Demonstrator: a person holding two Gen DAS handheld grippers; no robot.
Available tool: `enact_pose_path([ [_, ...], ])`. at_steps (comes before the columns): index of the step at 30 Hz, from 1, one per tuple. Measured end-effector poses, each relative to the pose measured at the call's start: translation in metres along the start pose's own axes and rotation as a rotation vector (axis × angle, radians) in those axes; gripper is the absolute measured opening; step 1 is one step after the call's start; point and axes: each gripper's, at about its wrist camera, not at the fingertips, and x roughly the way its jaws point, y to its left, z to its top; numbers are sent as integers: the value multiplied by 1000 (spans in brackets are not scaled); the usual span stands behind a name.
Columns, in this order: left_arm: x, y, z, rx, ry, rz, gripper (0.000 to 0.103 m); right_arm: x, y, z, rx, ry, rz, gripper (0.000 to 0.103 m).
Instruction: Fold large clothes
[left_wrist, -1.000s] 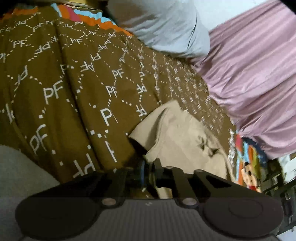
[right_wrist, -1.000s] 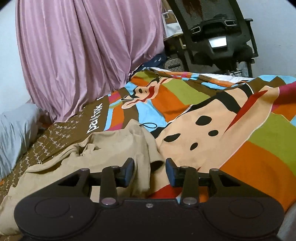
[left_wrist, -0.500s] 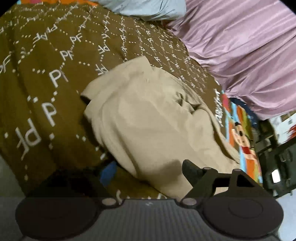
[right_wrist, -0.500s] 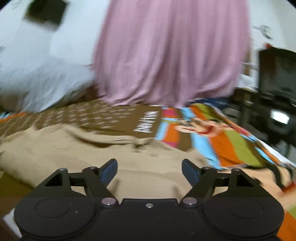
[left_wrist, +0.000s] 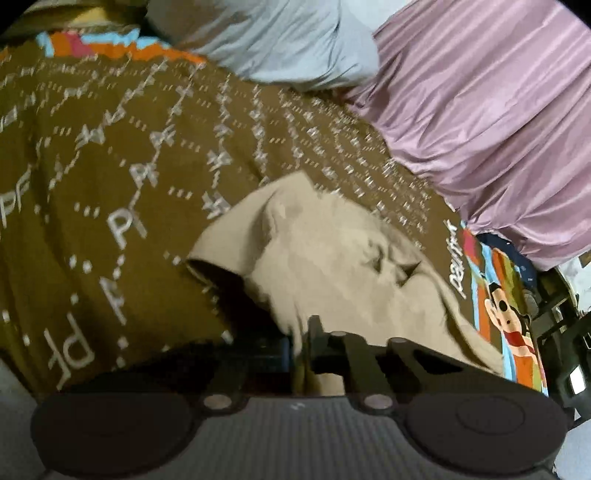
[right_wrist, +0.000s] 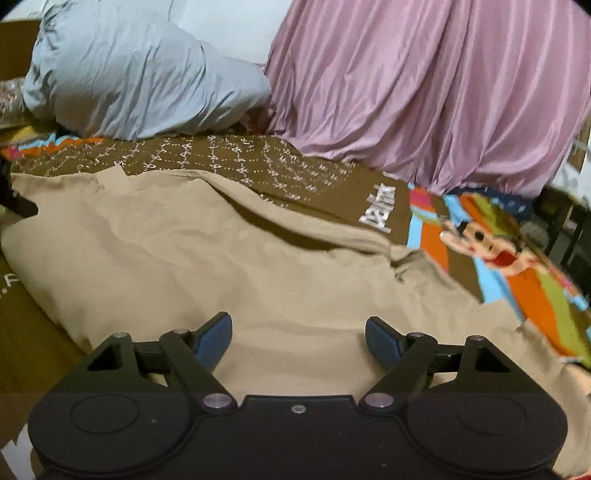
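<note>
A large beige garment (left_wrist: 332, 258) lies rumpled on a brown patterned bedspread (left_wrist: 110, 166). My left gripper (left_wrist: 301, 343) sits at the garment's near edge. Its jaws are closing, the fingers are drawn together, and a fold of beige cloth is pinched between them. In the right wrist view the same garment (right_wrist: 221, 258) spreads wide across the bedspread (right_wrist: 240, 158). My right gripper (right_wrist: 298, 328) hovers just over the garment's near part. It is open, and nothing is caught between its blue pads (right_wrist: 214, 336).
A pale blue pillow (right_wrist: 140, 74) lies at the head of the bed, beside a pink curtain (right_wrist: 424, 92) hanging along the far side. To the right, the bedspread turns to a bright cartoon print (right_wrist: 517, 273). Dark furniture (left_wrist: 569, 350) stands past the bed's right end.
The left gripper stood open half a second ago and has since closed on the garment's edge. The right gripper opened wide and swung left from the colourful print to over the beige garment.
</note>
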Motion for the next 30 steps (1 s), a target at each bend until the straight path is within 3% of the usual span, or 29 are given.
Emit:
enact_pose_path([
  [3,-17,-36,3,121,-68,15,3,3,-5,-5,48,4,22,81],
  [6,-35,-92,8,293,-131,-38,2,4,-12,-8,98,5,47,81],
  [11,-44,-195,1,570,-109,-141,3,3,-22,-11,177,2,96,79],
  [15,-39,-265,-27,783,-71,-177,3,-12,-56,-2,344,-17,158,57],
  [17,-34,-290,-41,841,-34,-196,3,-27,-86,6,462,-25,156,55],
  [23,-17,-340,-87,980,57,-209,3,-60,-194,-8,871,-25,449,56],
  [27,-14,-356,-121,1073,113,-241,3,-47,-235,-41,1139,-41,641,62],
  [30,-13,-365,-148,1148,151,-276,3,-33,-250,-61,1357,-88,786,76],
])
